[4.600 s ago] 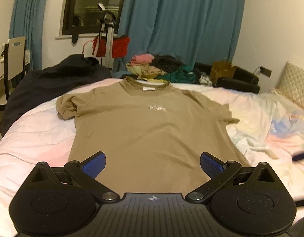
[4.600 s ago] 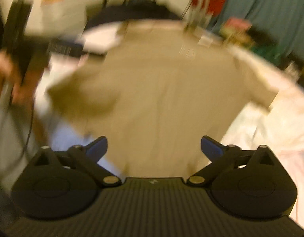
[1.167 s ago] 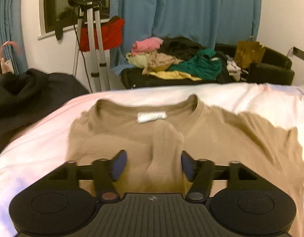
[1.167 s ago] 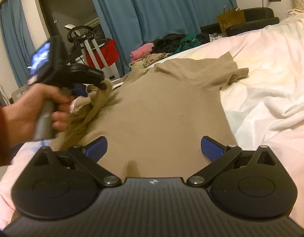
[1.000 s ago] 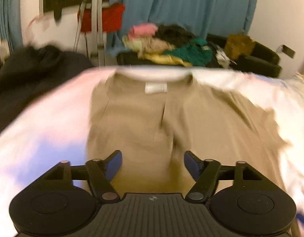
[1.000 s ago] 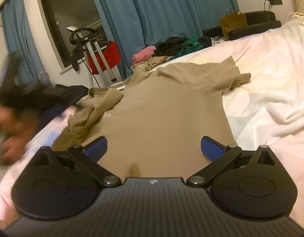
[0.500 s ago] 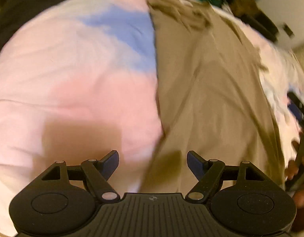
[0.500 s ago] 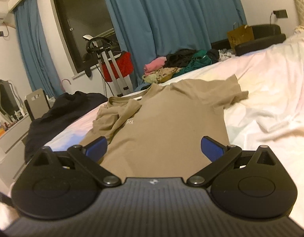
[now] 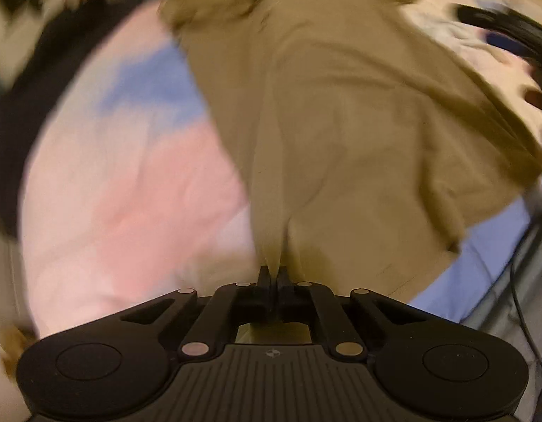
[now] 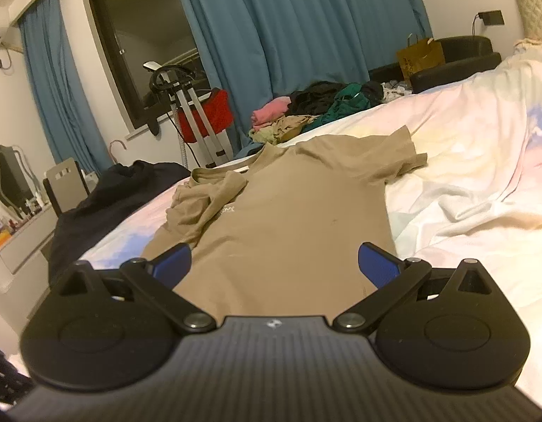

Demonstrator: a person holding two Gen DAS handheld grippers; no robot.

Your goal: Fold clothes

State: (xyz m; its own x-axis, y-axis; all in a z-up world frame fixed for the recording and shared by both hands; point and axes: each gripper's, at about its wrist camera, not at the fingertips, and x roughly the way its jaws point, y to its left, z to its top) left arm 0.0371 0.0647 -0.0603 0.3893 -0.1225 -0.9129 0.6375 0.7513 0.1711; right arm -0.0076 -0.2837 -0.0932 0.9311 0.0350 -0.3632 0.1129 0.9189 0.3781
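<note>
Hem corner caught

Our left gripper (image 9: 272, 274) has just clamped the tan T-shirt (image 9: 341, 123); right gripper (image 10: 274, 263) gapes, so folding continues.

Your T-shirt (image 10: 292, 218) lies on the bed (image 10: 464, 190), collar at the far end, hem nearest you. One sleeve (image 10: 204, 204) is folded inward onto the chest at the left; the other sleeve (image 10: 401, 158) lies out to the right. Your left gripper (image 9: 272, 277) sits at the hem's left corner, jaws closed on the cloth. Your right gripper (image 10: 274, 263) sits over the hem, jaws spread. A heap of clothes (image 10: 313, 112) lies behind the bed, beyond the collar. A dark garment (image 10: 109, 197) lies at the bed's left edge.
</note>
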